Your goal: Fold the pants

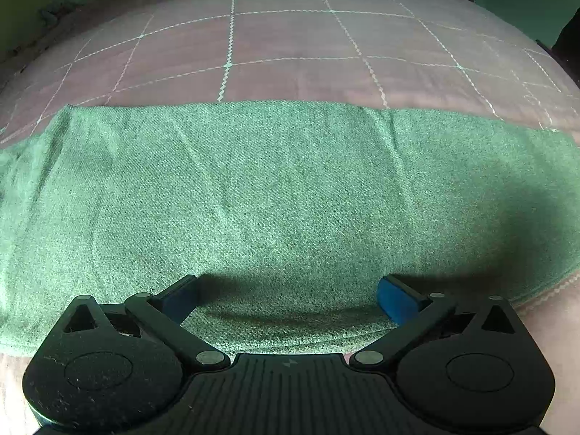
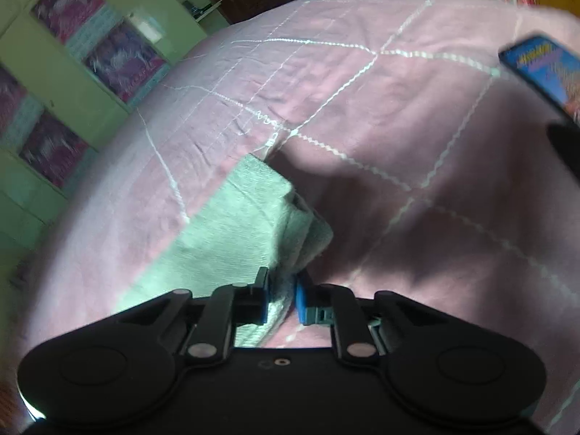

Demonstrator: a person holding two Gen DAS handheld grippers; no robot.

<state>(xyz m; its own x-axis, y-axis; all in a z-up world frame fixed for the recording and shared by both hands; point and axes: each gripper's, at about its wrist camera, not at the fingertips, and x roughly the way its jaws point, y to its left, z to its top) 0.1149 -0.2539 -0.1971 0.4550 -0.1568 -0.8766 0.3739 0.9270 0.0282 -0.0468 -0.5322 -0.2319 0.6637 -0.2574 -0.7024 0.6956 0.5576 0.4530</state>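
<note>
A: Two tongs are shown, one per wrist view. How is the left gripper (image 1: 288,295) set?

B: Its blue-padded fingers (image 1: 395,299) are spread wide, and nothing is clasped between them. It is held tilted down over the green pants (image 1: 275,195), near their closer edge, with a dark shadow cast on the cloth just ahead of the pads.

A: And the right gripper (image 2: 282,299)?

B: Its jaws are drawn nearly together, and an edge of the pale green cloth is pinched between the blue pads (image 2: 299,302). That view is blurred, so the exact part of the pants gripped cannot be told.

A: Where are the pants placed?

B: They are laid flat on a pink bedspread (image 1: 290,61) crossed by white stitched lines. In the left wrist view they are seen as a broad band running from side to side, with light creases and a hemmed edge at the lower right. In the right wrist view (image 2: 235,239) a folded, layered corner is seen lifted slightly just ahead of the pads.

A: What is seen farther out?

B: A dark phone (image 2: 540,72) with a lit, coloured screen is shown at the right edge, propped above the bedspread. A pale green cabinet (image 2: 54,83) with pink patterned panels is seen at the left, beyond the bed.
</note>
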